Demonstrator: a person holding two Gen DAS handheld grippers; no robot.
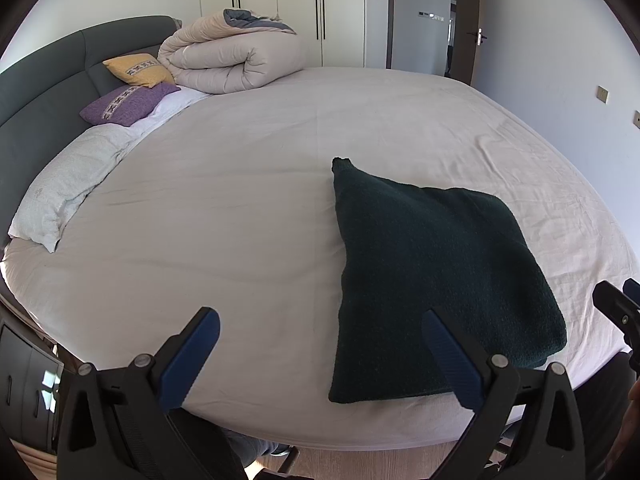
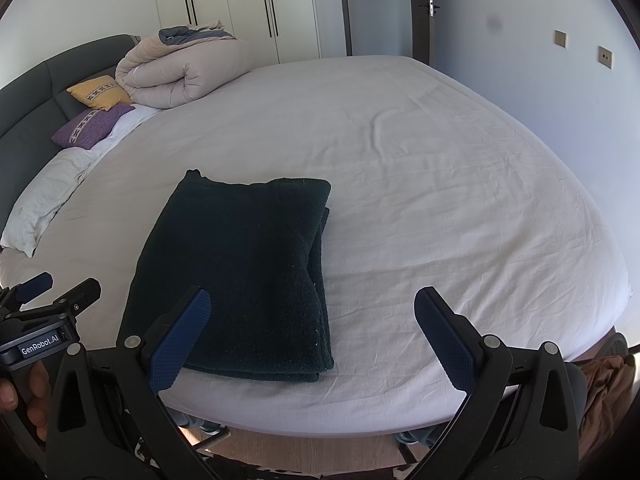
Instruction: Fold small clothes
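Note:
A dark green knitted garment (image 1: 432, 276) lies folded into a flat rectangle near the front edge of the bed; the right wrist view shows the garment (image 2: 240, 272) with stacked layers along its right side. My left gripper (image 1: 320, 322) is open, held above the bed's front edge, its right finger over the garment's near left corner. My right gripper (image 2: 312, 304) is open too, with its left finger over the garment's near edge and nothing between the fingers. The left gripper (image 2: 60, 290) also shows at the left of the right wrist view.
The bed (image 1: 240, 200) has a pale sheet. A rolled beige duvet (image 1: 236, 56), a yellow cushion (image 1: 138, 69), a purple cushion (image 1: 126, 105) and a white pillow (image 1: 68, 188) lie by the grey headboard. Wardrobes and a door stand behind. Brown clothing (image 2: 604, 384) sits off the bed's right corner.

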